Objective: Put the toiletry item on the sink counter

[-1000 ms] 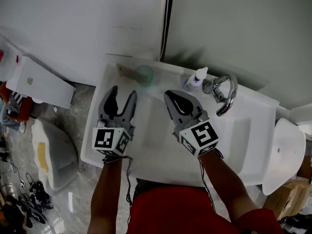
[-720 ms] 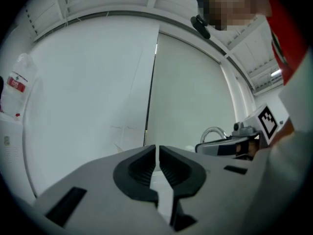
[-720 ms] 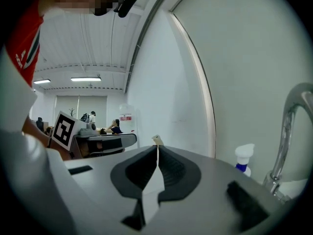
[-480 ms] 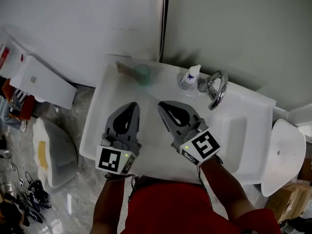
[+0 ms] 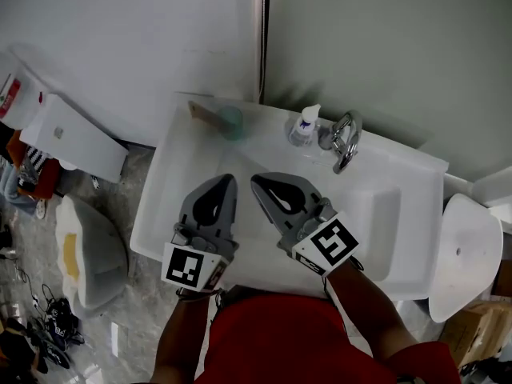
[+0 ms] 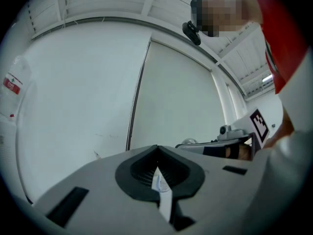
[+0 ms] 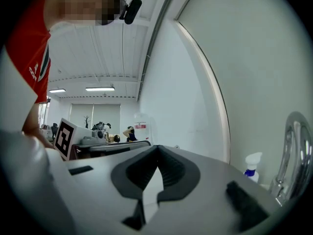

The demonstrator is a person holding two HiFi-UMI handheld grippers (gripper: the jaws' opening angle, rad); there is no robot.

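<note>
- The person's red shirt [image 5: 272, 338] fills the bottom edge of the head view, with both forearms reaching forward from it.
- The left gripper [image 5: 226, 182] is held above the front part of the white sink counter [image 5: 160, 198]. Its fingers are pressed together and hold nothing; its own view shows only a thin white sliver through the slot below the pads.
- The right gripper [image 5: 259, 182] sits just beside it, angled so that the two tips almost meet. Its fingers are closed as well, with nothing between them.
- To the right of the grippers the counter drops into a shallow basin [image 5: 376, 214].
- Two toiletry things stand at the back of the counter, well apart from both grippers and free of them.
- One is a green cup [image 5: 233, 122] near the back left corner, with a tan stick [image 5: 205, 115] slanting out from it toward the corner. I cannot tell whether the stick sits in the cup or lies beside it.
- The other is a small bottle [image 5: 303, 128] with a white spray top and a blue label, upright just left of the chrome tap [image 5: 344, 142]. The right gripper view shows the same pair side by side.
- Behind the counter rises a pale wall [image 5: 384, 46], split by a dark upright strip [image 5: 261, 38].
</note>
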